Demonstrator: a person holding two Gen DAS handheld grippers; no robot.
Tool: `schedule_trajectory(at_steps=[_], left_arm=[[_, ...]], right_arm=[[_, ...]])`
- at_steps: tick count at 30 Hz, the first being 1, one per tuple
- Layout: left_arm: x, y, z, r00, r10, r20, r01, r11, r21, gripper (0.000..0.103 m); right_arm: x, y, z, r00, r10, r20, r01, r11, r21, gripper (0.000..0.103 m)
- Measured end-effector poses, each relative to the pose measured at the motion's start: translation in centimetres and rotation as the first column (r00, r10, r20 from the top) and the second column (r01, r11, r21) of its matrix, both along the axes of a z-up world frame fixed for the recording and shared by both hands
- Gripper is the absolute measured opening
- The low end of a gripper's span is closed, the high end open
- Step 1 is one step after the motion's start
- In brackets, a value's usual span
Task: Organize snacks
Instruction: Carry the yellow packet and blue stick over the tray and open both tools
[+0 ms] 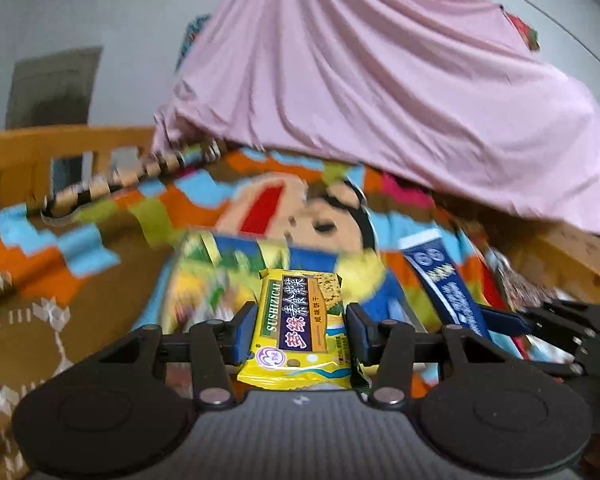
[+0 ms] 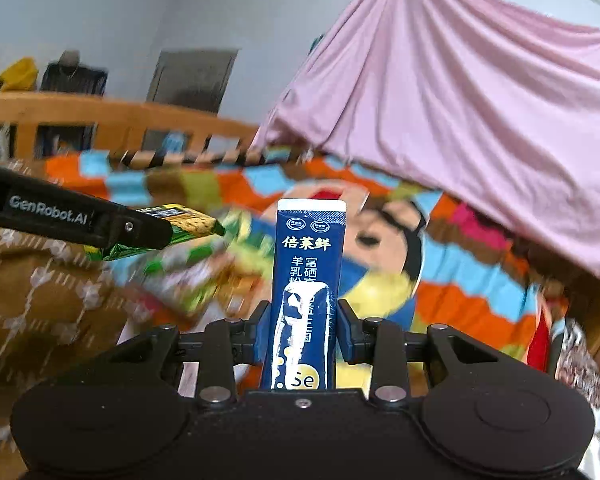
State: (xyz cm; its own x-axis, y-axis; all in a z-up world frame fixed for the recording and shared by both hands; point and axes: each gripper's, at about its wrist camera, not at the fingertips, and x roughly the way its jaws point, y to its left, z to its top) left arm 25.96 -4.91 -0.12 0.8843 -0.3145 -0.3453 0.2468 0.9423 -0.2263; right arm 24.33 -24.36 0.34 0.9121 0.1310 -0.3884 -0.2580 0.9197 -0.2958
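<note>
Right now both grippers are loaded — left gripper (image 1: pixel 300 326) pinches the yellow cracker pack (image 1: pixel 300 320), right gripper (image 2: pixel 303 330) clamps the blue sachet (image 2: pixel 306 300) upright betw. its fingers. Keep grips firm; set each down w/o crushing — slowly.

Pale wall (image 2: pixel 100 8), wooden bed rail (image 2: pixel 100 114), pink draped sheet (image 1: pixel 380 100), cartoon blanket (image 1: pixel 80 236)

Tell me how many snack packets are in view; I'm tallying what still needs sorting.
3: the yellow cracker packet between the left gripper jaws, the blue sachet between the right gripper jaws, and a blurred green-yellow bag lying on the blanket. More may be hidden.
</note>
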Motion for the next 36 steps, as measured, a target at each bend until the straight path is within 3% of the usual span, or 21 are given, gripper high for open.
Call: schedule_trajectory(at_steps=[4,7,16,25,30,36], left_arm=[[4.1,0.0,0.8,0.997,0.054,0.050,-0.053,0.998,-0.014,0.052],[7.6,-0.4,0.5,0.997,0.069,0.045,-0.068,0.997,-0.020,0.052],[15.9,-3.4,-3.1,0.998,0.050,-0.046,-0.050,0.999,0.002,0.052],[18.6,-5.6,-5.7,0.990,0.026,-0.141,-0.017,0.998,0.065,0.052],[18.9,-6.2,-6.5,0.980,0.039,-0.194,-0.019,0.994,0.105,0.052],[19.0,-5.9,-7.4,0.965,0.065,-0.253,-0.042,0.994,0.098,0.053]], right_arm=[[4.0,-0.4,0.5,0.995,-0.039,0.089,0.034,0.998,0.052,0.036],[7.2,-0.8,0.1,0.992,-0.064,0.111,0.058,0.996,0.061,0.036],[14.1,-2.2,-3.6,0.992,-0.124,0.022,0.120,0.986,0.115,0.036],[16.5,-2.9,-7.4,0.981,-0.163,-0.110,0.176,0.976,0.131,0.036],[16.7,-3.1,-8.2,0.970,-0.174,-0.171,0.200,0.969,0.149,0.037],[17.0,-3.5,-8.5,0.958,-0.177,-0.225,0.219,0.960,0.176,0.037]])
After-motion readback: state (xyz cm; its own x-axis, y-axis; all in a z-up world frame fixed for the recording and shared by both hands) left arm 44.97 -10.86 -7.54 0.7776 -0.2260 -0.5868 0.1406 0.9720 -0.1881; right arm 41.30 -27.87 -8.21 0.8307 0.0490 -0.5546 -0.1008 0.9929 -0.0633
